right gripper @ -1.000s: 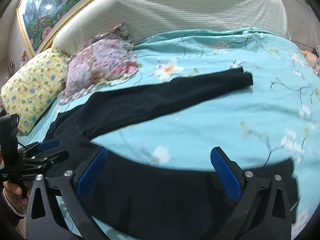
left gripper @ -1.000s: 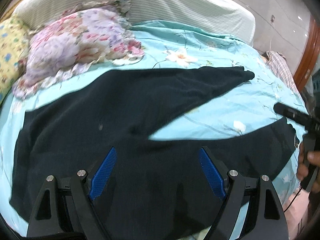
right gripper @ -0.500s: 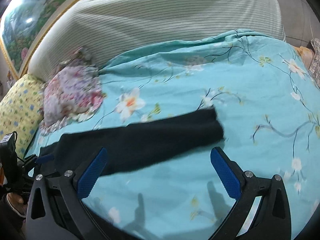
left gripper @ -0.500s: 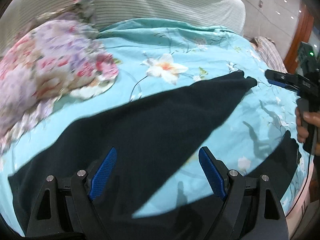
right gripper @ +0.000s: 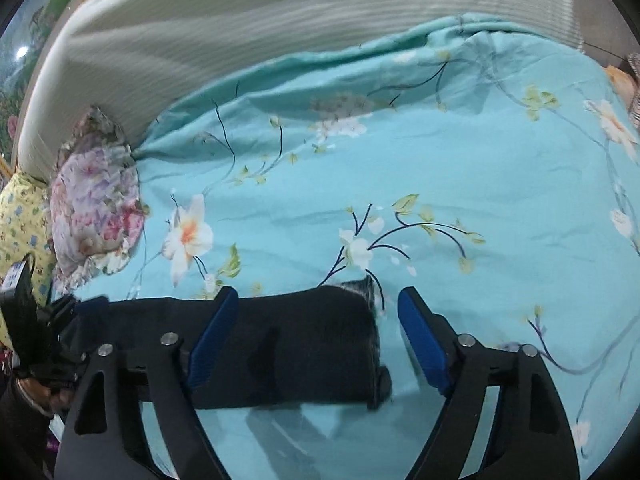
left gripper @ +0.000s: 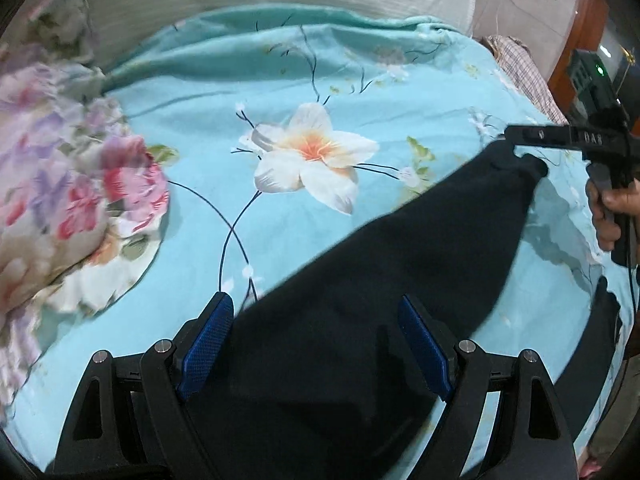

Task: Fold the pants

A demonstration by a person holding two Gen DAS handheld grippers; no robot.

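Both grippers now over pant leg (right gripper: 288, 344), right gripper (right gripper: 316, 336) narrowing, left gripper (left gripper: 316, 344) open, apparently gripping nothing.

Two handheld black claws with blue-padded fingers

The left claw (left gripper: 316, 344) has matte black angular arms with triangular cut-outs, silver round screw heads at the pivots, and fingers faced with blue cross-hatched pads (left gripper: 206, 350). The right claw (right gripper: 318, 338) is built the same way: black frame, four silver screws, ribbed blue pads (right gripper: 422, 346). Seen from the left wrist view, the right claw's body is a black pistol-style handle with pale lettering on its side, too blurred to read, and a thin black cable trailing below the right hand (left gripper: 612, 210). At the edge of the right wrist view, the left hand (right gripper: 38, 394) shows a dark sleeve cuff.
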